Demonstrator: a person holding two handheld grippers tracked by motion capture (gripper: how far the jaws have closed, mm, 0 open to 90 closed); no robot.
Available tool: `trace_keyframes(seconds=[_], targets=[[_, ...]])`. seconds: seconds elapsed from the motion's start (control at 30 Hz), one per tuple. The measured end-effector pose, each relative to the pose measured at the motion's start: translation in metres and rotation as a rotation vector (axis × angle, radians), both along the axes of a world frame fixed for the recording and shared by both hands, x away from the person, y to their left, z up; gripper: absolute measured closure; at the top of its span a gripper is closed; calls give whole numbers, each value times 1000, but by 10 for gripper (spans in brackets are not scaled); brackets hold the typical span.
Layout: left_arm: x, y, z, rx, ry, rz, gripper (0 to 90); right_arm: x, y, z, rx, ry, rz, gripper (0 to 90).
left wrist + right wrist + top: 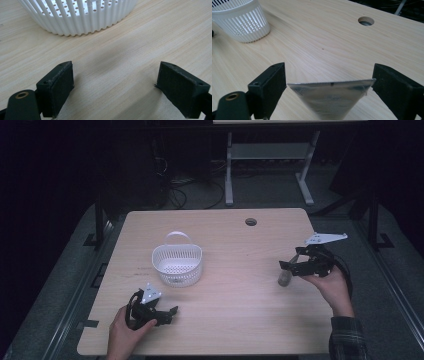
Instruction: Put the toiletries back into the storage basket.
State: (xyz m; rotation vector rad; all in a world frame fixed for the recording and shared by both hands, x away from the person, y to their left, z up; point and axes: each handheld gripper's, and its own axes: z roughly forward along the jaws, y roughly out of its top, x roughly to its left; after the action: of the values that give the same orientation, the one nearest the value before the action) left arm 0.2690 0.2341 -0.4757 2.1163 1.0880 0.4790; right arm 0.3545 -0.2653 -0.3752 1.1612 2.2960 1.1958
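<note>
The silver pouch sits between the jaws of the right gripper, its flat crimped top edge spanning the gap from one black pad to the other, so the jaws are closed on it by its two side edges. In the right gripper view the pouch narrows downward from that edge and its foil surface is shiny and slightly blurred. In the high view the same pouch shows as a small grey shape hanging at the tip of the right gripper, just above the wooden table, toward the right side of the tabletop and about midway between its near and far edges. A hand with a plaid sleeve holds this gripper from the near right.

Well to the left of the pouch stands a white slotted basket with a loop handle on its far side, roughly at the middle-left of the table; the right gripper view shows it in the far left corner. A round cable hole lies in the table near its far edge, also visible in the right gripper view.

The left gripper rests low over the table at the near left, just on the near side of the basket, held by the other hand. In its own view the jaws stand wide apart with bare wood between them, and the ribbed wall of the basket rises close ahead.
</note>
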Motion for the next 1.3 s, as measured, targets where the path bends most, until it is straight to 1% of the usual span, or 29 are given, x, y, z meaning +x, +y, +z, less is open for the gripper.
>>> trace_keyframes(seconds=[0.27, 0.43, 0.63, 1.07, 1.17, 1.3], targets=[[0, 0, 0, 1, 0, -1, 128, 0, 1, -2, -3, 8, -3, 142], [0, 0, 0, 1, 0, -1, 128, -1, 0, -2, -2, 13, 0, 210], [0, 0, 0, 0, 0, -1, 128, -2, -1, -2, -5, 0, -3, 287], [0, 0, 0, 1, 0, -1, 128, -3, -1, 0, -14, -5, -4, 297], [0, 0, 0, 1, 0, -1, 128, -5, -2, 3, -5, -8, -4, 297], [0, 0, 0, 1, 0, -1, 128, -6, -1, 7, -6, -18, -2, 297]])
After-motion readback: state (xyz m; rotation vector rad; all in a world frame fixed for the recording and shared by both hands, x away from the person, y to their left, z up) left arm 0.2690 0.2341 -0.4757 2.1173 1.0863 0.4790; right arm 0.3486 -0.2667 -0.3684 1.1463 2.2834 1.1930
